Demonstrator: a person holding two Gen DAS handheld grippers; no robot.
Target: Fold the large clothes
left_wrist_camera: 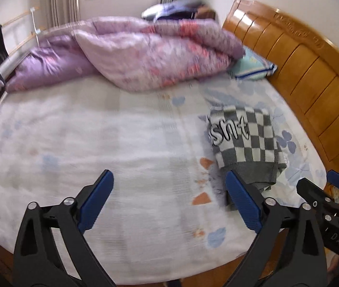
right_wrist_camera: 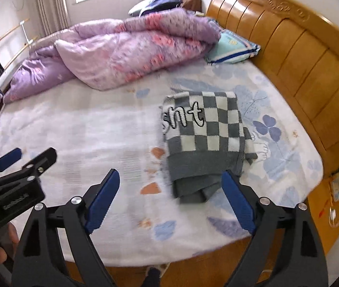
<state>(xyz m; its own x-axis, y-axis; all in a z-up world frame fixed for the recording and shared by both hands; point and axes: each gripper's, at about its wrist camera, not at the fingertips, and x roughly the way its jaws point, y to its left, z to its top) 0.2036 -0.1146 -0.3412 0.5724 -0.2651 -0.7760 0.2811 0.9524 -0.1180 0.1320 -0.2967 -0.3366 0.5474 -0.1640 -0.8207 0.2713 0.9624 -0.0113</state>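
- The checkered sweater [right_wrist_camera: 205,129] is seen folded compact on the bed [right_wrist_camera: 73,129] (folding judged finished).
- Both left tongs [left_wrist_camera: 167,201] and right tongs [right_wrist_camera: 170,198] are held open, empty.
- Next, another garment is probably needed.

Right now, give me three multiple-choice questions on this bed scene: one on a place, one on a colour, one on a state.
1. Where does the folded sweater lie on the bed?
A. near the headboard
B. under the quilt
C. on the floor

2. Its check pattern is
A. red and black
B. grey and white
C. blue and yellow

3. The right hand-held gripper is
A. shut on the sweater
B. open, holding nothing
C. shut on the quilt

1 A: it lies on the sheet beside the wooden headboard.
2 B: grey and white squares.
3 B: its blue pads stand apart, empty.
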